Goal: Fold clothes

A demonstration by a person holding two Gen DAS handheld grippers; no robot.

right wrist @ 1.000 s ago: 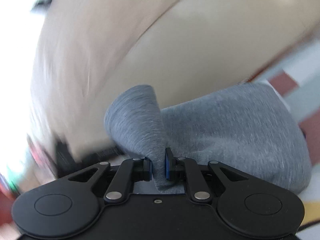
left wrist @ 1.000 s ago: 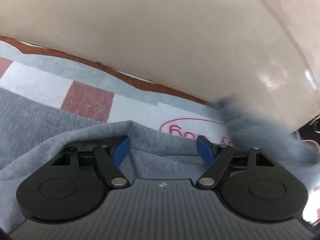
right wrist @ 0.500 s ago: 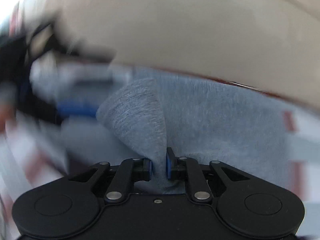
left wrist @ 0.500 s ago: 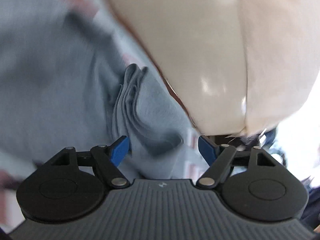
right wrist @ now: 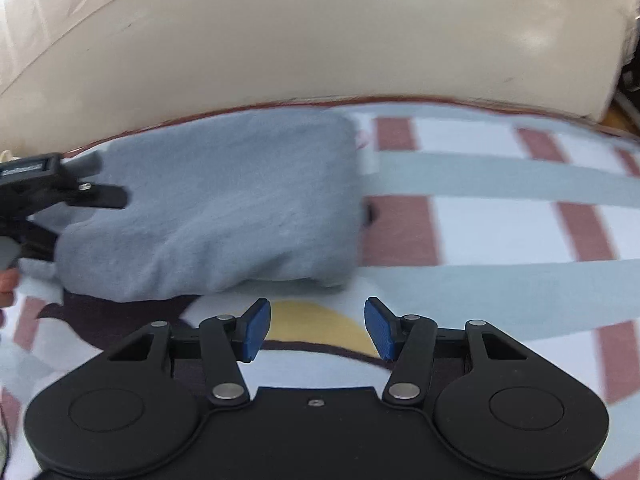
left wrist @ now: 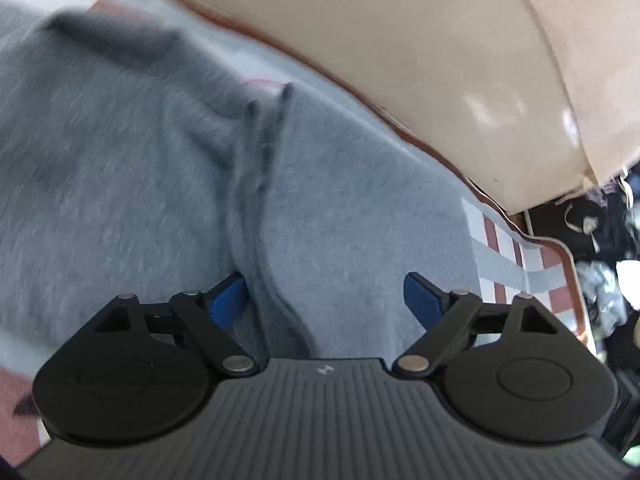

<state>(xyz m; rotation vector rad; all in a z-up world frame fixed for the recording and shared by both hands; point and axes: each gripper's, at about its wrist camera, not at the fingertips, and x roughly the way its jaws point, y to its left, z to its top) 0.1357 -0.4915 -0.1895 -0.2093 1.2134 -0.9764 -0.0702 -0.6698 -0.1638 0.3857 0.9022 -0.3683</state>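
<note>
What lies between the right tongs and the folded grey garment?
In the right wrist view, only bare checked blanket, with a yellow and dark printed patch, separates the open right tongs from the folded grey fleece garment. Nothing sits between the pads.

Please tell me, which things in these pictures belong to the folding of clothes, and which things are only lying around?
Part of the job:
- grey garment, folded into a bundle
- left gripper, jaws apart over the grey cloth
- right gripper, open with nothing between its jaws

Only lying around:
- checked blanket under the garment
- cream cushion behind it
- dark clutter past the blanket's edge
</note>
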